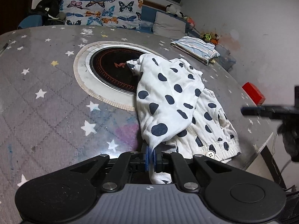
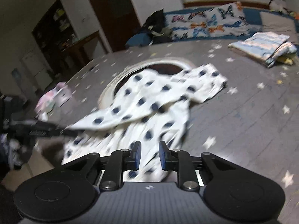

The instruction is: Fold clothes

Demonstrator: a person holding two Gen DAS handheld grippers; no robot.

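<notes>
1. Lying across a round table [image 1: 43, 85] covered in a grey quilted cloth printed with white stars, a white garment with dark blue spots [image 1: 168, 93] sits at the near right of the table, one corner draped over the dark glass cooktop [image 1: 112, 69] set in the table's middle.
2. The left gripper [image 1: 150, 158] has its blue pads pinched tight on a fold of the spotted garment, lifting that flap over the rest of the cloth.
3. The right gripper [image 2: 149, 155] has its jaws parted; spotted cloth lies between them, but the pads do not press on it. This view is blurred.
4. The garment's banded cuff with a white button [image 1: 211, 154] reaches close to the table's near right edge.
5. Open tabletop stretches wide to the left of the garment and cooktop.
6. At the far right of the table rests a folded striped cloth [image 1: 196, 47], well apart from the spotted garment. A red block [image 1: 253, 94] sits at the right rim.
7. Beyond the far edge stands a bench with a butterfly-print cushion [image 1: 104, 13].
8. Orange lettering on the cooktop begins with "M"; the rest is covered by cloth. White marks on a black cap [image 1: 49, 7] at the far left are too small to read.
</notes>
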